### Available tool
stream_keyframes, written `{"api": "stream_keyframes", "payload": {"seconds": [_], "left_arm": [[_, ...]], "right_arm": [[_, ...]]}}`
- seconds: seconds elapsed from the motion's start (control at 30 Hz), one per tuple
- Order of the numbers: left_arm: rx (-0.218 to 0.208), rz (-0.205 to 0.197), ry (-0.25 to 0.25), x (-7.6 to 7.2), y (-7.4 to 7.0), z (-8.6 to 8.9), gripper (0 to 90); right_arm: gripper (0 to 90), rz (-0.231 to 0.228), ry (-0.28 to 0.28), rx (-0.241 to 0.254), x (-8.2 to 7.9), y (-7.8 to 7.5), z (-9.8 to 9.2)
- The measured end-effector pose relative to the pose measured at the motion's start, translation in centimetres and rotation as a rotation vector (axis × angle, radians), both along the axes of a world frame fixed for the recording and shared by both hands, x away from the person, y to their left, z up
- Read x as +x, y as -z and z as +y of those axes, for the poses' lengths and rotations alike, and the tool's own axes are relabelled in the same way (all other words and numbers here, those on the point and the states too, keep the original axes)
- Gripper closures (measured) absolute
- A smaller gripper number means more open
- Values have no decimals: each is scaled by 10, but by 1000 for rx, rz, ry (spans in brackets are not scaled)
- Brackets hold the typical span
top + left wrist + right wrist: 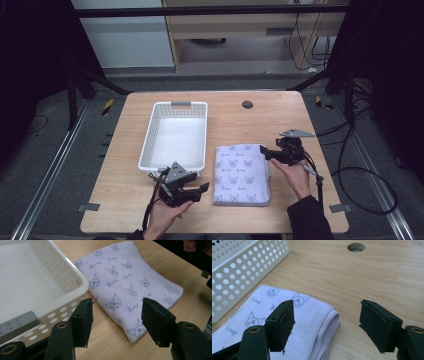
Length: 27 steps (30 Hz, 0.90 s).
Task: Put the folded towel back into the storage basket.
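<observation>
Towel: We see a folded purple towel [242, 174] with little cat faces lying flat on the table [280, 115]. It sits just beside the basket, at the basket's 4 o'clock in the high view.

Towel up close: In the left gripper view the towel [125, 282] lies past the jaws, up toward 1 o'clock. In the right gripper view its folded corner [312, 322] sits between the jaws, near the jaw at 8 o'clock.

Left gripper: We hold the left gripper [192, 189] low over the table, at 9 o'clock from the towel and just below the basket's near corner. Its jaws are spread apart with nothing between them but bare table and the towel's near corner farther off. The pads do not press on anything.

Right gripper: We hold the right gripper [274, 152] at the towel's far right corner, at 2 o'clock on the towel. Its jaws are spread wide. We cannot tell if the left jaw touches the cloth; it is not pinching it.

Basket: The white basket [148, 140] with round holes stands on the table at 10 o'clock from the towel.

Hole: A small round hole [247, 104] sits in the table top, well apart from the towel, toward 12 o'clock.
</observation>
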<state>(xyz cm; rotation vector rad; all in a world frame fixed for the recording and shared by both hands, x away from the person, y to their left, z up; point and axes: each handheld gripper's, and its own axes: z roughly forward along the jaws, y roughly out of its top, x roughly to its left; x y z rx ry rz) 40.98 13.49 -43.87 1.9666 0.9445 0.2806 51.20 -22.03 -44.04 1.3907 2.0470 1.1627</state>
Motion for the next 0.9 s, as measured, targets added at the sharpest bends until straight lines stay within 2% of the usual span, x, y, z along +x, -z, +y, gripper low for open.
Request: {"api": "stream_keyframes", "payload": {"seconds": [0.47,0.7,0.9], "left_arm": [[53,67,23,0,27,-23,425],[66,86,24,2,37,-31,427],[64,102,5,7,44,-33,419]], "right_arm": [[283,23,5,-15,3,10,-1],[286,36,-1,-26,5,14,0],[289,59,-12,-41,8,20,4]]}}
